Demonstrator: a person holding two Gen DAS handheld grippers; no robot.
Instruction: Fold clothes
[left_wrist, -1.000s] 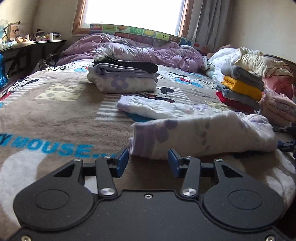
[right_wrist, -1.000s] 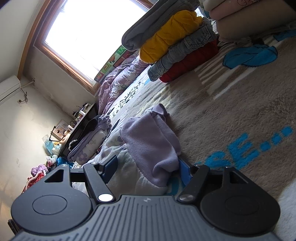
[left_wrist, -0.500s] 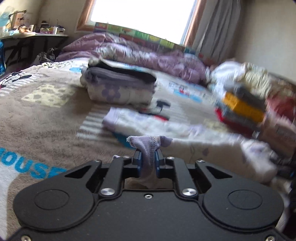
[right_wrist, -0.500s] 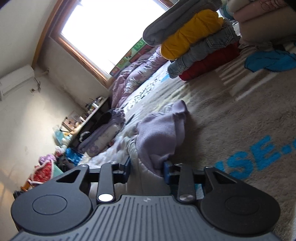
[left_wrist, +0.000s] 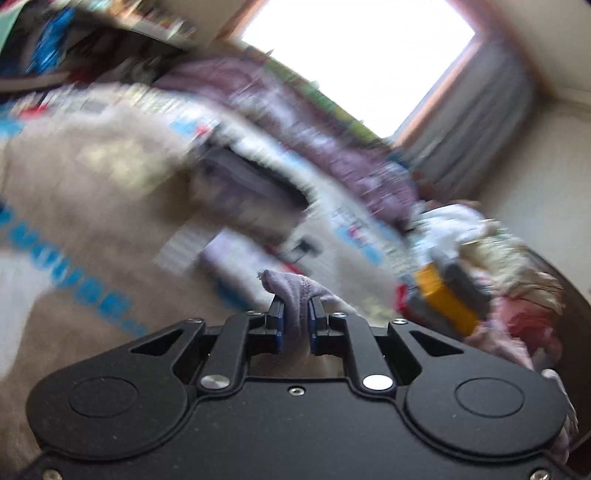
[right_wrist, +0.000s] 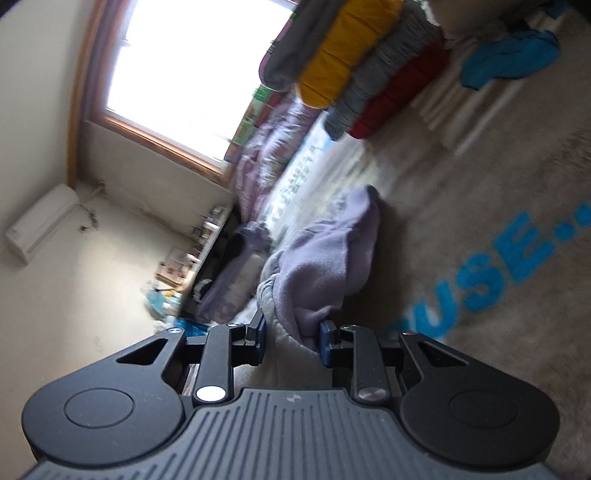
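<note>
A pale lilac-and-white garment lies on the beige Mickey Mouse blanket (right_wrist: 480, 177) on the bed. My left gripper (left_wrist: 295, 317) is shut on a lilac edge of the garment (left_wrist: 295, 291), which pokes up between the blue pads; the view is motion-blurred and tilted. My right gripper (right_wrist: 291, 332) is shut on the garment's other end (right_wrist: 325, 258), a bunched lilac fold that fills the gap between the pads.
A folded stack with grey, yellow and red pieces (right_wrist: 354, 70) (left_wrist: 443, 295) stands on the bed. Another folded lilac pile (left_wrist: 251, 184) (right_wrist: 229, 273) lies further off. A purple duvet (left_wrist: 332, 140) is bunched under the window. A cluttered desk (right_wrist: 192, 258) stands by the wall.
Both grippers closed on the garment's two ends. The left gripper then lifted and tilted quickly, blurring its view; the right tilted further too.
</note>
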